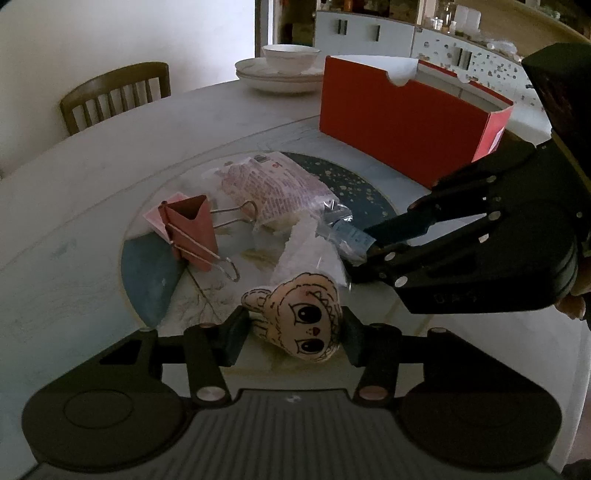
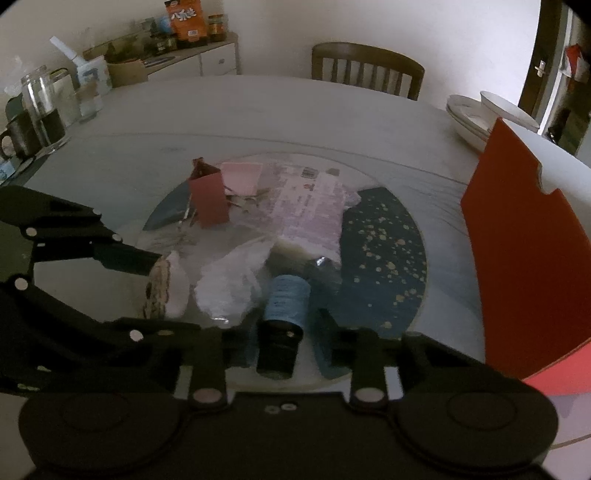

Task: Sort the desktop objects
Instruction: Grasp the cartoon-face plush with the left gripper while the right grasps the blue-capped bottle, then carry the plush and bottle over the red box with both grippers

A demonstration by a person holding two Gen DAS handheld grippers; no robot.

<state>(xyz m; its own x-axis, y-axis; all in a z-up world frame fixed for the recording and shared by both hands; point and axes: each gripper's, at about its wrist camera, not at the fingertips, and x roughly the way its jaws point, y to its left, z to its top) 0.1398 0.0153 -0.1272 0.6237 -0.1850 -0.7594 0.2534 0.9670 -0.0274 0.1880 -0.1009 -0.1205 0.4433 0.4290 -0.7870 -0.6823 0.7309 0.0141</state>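
So far we seem early: our left gripper (image 1: 295,332) pinches the doll (image 1: 306,325), our right gripper (image 2: 286,332) straddles the blue tube (image 2: 286,299), fingers spread; clip (image 1: 192,232) and packet (image 1: 277,192) remain outside the red box (image 1: 406,122).

The orange carton (image 2: 186,19) on the sideboard shows "八宝粥"-like characters, not surely readable.

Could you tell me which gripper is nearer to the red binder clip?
Left. The left gripper straddles the plush toy just in front of the clip. The right gripper, around the blue-labelled bottle, sits farther off, beyond the crumpled plastic.
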